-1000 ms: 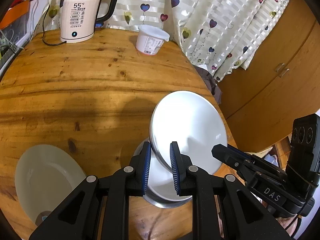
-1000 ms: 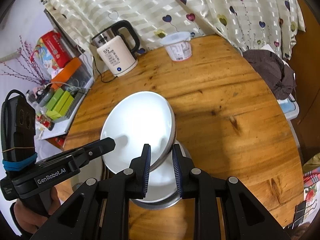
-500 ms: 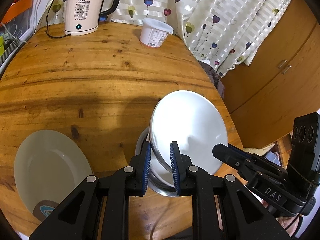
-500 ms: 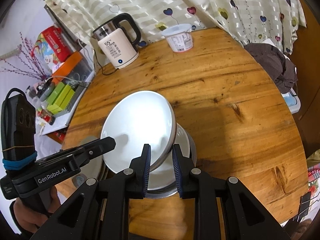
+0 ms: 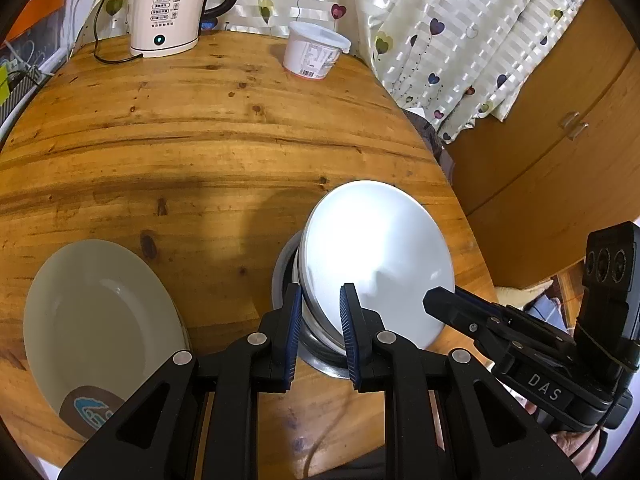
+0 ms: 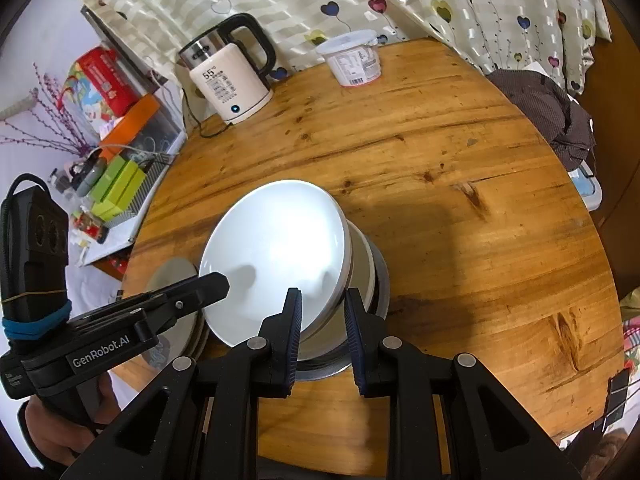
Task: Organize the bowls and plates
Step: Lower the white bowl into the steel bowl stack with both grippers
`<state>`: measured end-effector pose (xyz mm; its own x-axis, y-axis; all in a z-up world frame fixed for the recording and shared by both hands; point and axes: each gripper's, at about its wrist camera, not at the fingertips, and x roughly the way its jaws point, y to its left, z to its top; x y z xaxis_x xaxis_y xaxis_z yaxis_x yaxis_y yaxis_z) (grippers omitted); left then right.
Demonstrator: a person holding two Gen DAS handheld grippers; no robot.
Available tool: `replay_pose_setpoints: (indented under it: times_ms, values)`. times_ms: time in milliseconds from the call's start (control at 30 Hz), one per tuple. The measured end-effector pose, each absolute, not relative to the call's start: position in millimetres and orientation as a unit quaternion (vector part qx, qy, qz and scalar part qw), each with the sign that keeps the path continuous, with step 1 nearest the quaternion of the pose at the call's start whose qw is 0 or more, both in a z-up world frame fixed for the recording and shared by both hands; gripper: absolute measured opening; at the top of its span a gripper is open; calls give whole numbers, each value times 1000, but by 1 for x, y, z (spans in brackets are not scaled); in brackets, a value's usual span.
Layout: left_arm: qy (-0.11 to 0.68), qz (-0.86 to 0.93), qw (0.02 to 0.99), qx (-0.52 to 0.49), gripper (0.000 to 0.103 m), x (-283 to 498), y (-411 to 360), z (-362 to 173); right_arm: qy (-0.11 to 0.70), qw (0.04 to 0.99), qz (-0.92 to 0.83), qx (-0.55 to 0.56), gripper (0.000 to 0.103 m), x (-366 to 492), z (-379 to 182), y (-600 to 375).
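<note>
Both jaws are narrow and clamp the rim of the same white plate [image 5: 380, 248]: my left gripper [image 5: 320, 320] holds its near-left edge, my right gripper [image 6: 322, 322] its near-right edge. I hold the plate tilted, its smooth, glossy face turned up, over a white bowl [image 6: 360, 256] that sits in a metal bowl [image 6: 382, 280] on the counter [image 5: 200, 140]. To the left lies a second, cream plate [image 5: 100, 320], flat on the wood, with a brown and blue mark at its near rim. This counter is round, of varnished wood with dark knots and long grain lines. At its far edge stand a cream kettle [image 5: 168, 8] and a white plastic tub [image 5: 314, 52] with a lid. Behind them hangs a striped curtain [image 5: 460, 40] with printed hearts, and a wooden cabinet [image 5: 560, 140] stands at the right.
</note>
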<state>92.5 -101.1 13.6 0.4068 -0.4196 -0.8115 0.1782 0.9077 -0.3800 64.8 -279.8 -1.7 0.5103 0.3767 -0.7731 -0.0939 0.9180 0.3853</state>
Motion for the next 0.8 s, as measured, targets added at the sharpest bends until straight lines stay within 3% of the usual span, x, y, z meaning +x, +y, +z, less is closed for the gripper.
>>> replay_pose_setpoints:
  times_ms: [800]
  values:
    - [523,-184,824,-118,20,94,-105,5,486,853,130,140,24,64,-7,-282]
